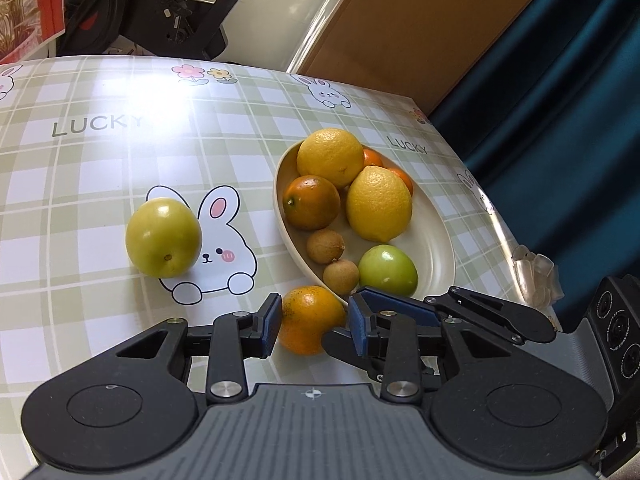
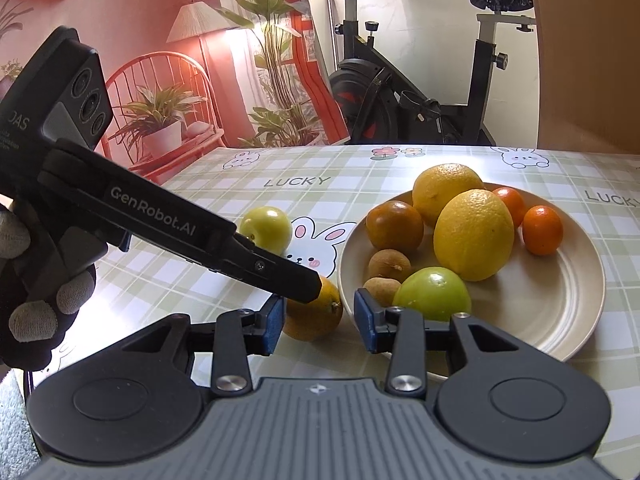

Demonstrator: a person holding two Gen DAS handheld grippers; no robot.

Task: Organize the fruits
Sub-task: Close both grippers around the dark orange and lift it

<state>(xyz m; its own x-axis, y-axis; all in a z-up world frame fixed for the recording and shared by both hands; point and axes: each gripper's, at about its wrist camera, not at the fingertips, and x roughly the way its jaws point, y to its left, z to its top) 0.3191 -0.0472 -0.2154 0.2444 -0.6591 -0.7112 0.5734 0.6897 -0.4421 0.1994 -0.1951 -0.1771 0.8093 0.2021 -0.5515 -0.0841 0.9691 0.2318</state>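
1. Left gripper (image 1: pixel 313 324) jaws wide, straddling orange (image 1: pixel 310 318) on table, not clamped.
2. Orange at plate's (image 2: pixel 568 320) 8 o'clock rim.
3. Right gripper (image 2: pixel 320 322) jaws wide, holding nothing.

My right gripper (image 2: pixel 320 322) stands with jaws apart around the orange (image 2: pixel 316 316) on the tablecloth (image 2: pixel 224 276), just beside the plate (image 2: pixel 568 304). My left gripper (image 2: pixel 308 286) reaches across, its tip over the orange. A green fruit (image 2: pixel 267 227) lies beyond, apart.
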